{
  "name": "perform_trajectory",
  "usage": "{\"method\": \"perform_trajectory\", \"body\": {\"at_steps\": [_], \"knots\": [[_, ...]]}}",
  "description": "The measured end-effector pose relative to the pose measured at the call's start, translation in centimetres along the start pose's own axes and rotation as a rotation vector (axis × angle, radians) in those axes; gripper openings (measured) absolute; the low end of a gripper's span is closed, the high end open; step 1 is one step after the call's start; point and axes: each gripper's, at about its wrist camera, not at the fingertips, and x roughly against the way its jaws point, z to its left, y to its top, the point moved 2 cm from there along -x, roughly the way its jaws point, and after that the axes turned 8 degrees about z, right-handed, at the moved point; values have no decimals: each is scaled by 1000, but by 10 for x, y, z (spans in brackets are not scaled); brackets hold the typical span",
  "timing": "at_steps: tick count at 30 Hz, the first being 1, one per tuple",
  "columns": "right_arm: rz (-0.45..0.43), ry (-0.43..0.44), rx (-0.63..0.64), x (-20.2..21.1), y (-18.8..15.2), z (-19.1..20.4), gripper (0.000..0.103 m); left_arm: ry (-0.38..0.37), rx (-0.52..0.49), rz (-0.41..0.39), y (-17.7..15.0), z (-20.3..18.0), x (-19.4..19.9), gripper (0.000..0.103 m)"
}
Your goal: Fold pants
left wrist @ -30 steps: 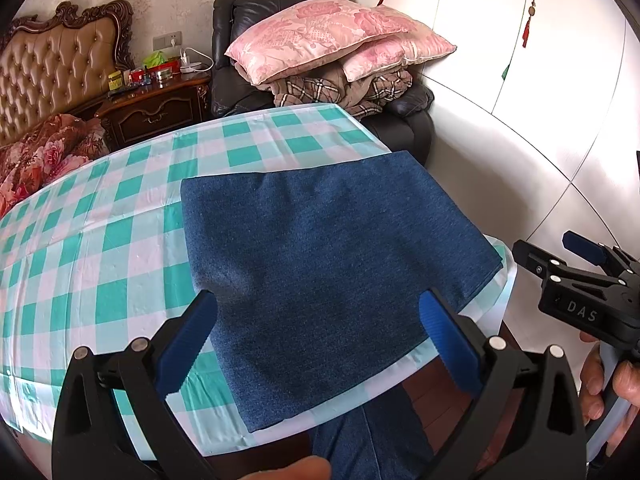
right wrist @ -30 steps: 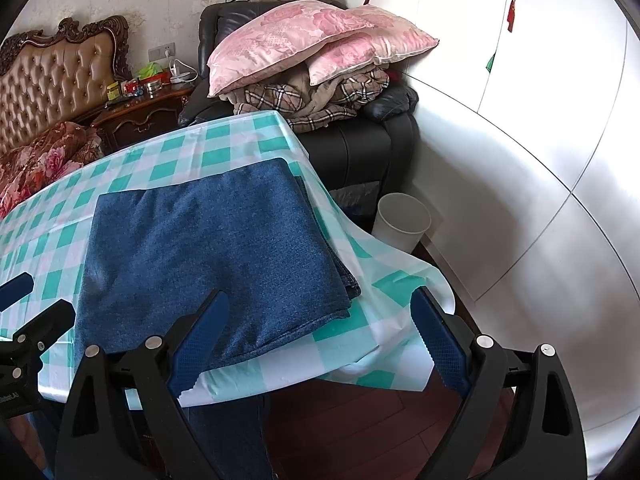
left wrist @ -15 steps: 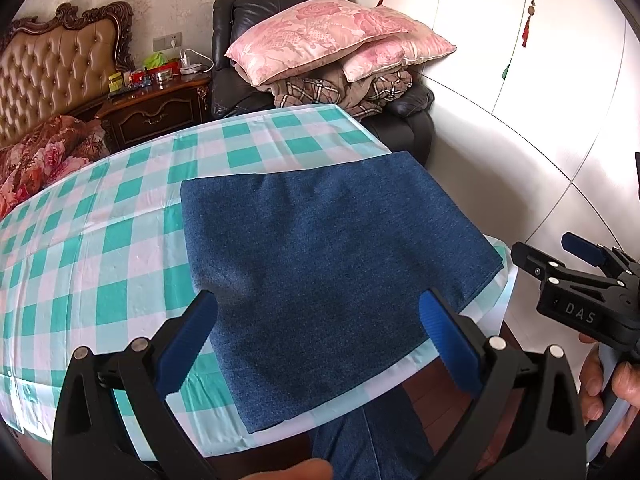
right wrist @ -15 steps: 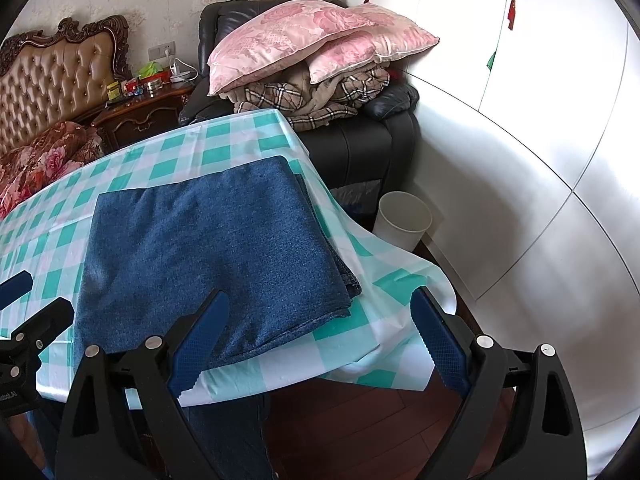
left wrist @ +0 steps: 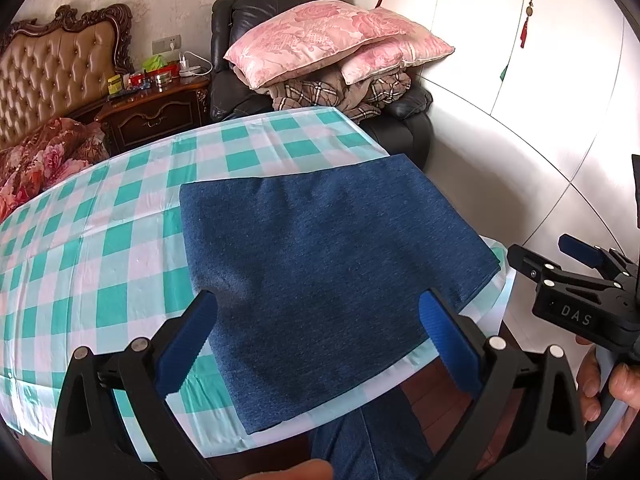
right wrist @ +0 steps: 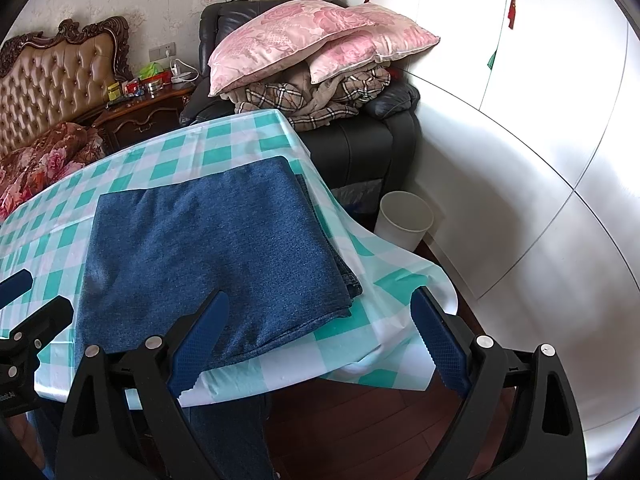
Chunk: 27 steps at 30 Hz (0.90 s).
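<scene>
Pants (left wrist: 320,276) folded on checked tablecloth (left wrist: 120,248), bin (right wrist: 404,220) beside; both tongs (left wrist: 320,344) (right wrist: 320,344) wide apart, empty

A checked tablecloth (left wrist: 120,240) is covering the near table. A black armchair (right wrist: 360,140) is standing far, bearing pink pillows (left wrist: 320,40). A padded headboard (left wrist: 52,72) is standing far left. White wardrobe doors (right wrist: 540,120) are lining the right.

Left gripper (left wrist: 318,334) and right gripper (right wrist: 320,336), jaws wide apart, empty
</scene>
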Motion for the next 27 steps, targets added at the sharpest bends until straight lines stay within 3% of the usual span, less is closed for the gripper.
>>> {"method": "perform_trajectory", "body": {"at_steps": [22, 27], "knots": [[1, 1, 0, -1, 1, 1, 88, -6, -3, 3, 3, -8, 0, 101], [5, -1, -4, -2, 2, 1, 88, -36, -16, -13, 4, -14, 0, 101]]}}
